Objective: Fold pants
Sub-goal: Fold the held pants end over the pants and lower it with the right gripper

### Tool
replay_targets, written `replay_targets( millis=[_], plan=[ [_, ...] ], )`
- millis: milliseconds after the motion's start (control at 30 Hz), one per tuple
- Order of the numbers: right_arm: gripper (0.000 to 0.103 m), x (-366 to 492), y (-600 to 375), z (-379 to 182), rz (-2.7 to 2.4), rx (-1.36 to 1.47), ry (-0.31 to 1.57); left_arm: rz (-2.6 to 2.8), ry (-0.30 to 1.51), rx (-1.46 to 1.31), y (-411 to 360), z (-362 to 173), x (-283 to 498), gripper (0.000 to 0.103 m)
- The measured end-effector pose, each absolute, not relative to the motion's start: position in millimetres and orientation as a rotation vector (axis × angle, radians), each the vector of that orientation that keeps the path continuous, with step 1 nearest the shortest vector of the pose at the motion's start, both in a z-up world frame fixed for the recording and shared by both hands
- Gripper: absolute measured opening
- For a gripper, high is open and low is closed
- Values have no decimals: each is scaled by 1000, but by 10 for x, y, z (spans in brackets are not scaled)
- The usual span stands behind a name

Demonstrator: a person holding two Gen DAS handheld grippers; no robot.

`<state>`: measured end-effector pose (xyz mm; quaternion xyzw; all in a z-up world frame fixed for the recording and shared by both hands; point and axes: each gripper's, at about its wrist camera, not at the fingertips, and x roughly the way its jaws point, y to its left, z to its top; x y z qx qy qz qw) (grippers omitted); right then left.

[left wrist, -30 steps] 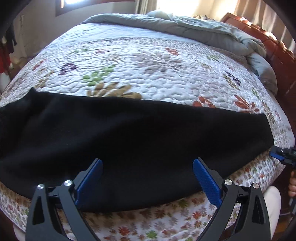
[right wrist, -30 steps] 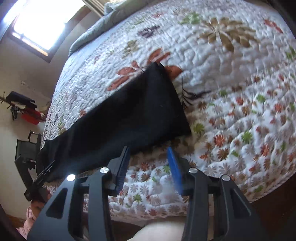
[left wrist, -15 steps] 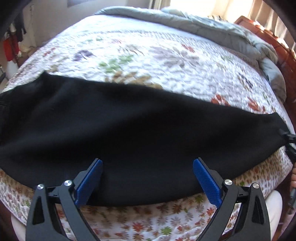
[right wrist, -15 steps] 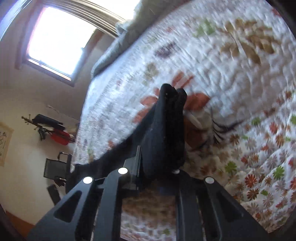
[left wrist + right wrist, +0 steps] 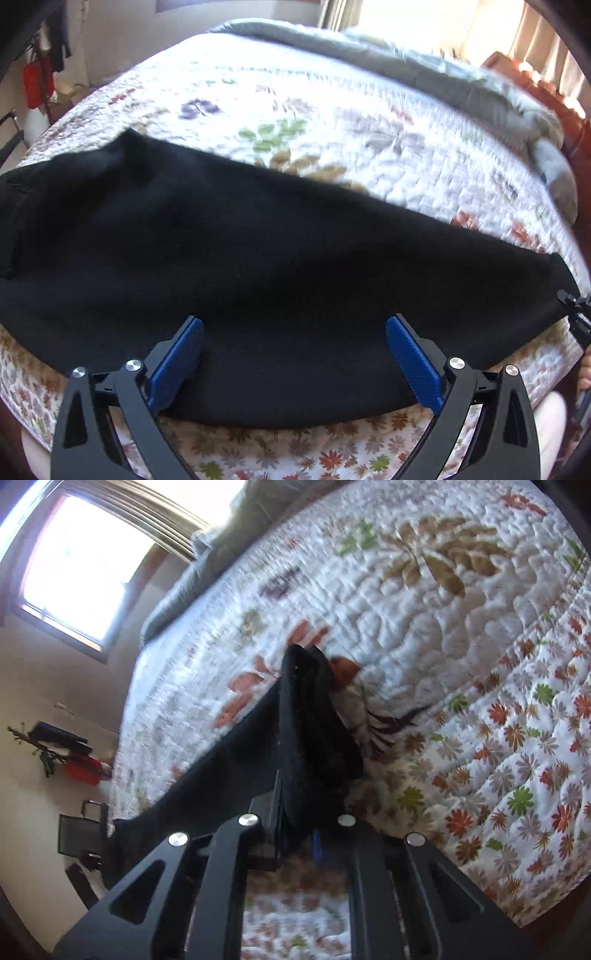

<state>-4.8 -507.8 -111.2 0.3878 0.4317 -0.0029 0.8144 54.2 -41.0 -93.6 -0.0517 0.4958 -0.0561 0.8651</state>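
We see the long black fabric pants stretched lengthwise across the near part of the white quilted bedspread with its floral print, with a rumpled grey blanket bunched along the far edge of the bed. Our left gripper hovers over the middle of the near edge of the pants, its blue-padded fingers spread wide and gripping nothing. Our right gripper is pressed together on the cuff end of the pants, which rises off the bedspread in a raised fold between its black fingers.
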Motion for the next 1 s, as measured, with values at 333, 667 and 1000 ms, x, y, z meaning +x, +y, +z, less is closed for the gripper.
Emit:
replay_targets(
  millis=[333, 667, 1000],
  plan=[
    [11, 230, -4573, -575, -84, 609, 959, -134, 1091, -183, -76, -945, 580, 99],
    [13, 632, -2648, 393, 174, 218, 900, -25, 1007, -214, 646, -699, 381, 99],
    [13, 939, -972, -217, 295, 3, 1025, 42, 1003, -287, 1297, -649, 216, 99]
  ],
)
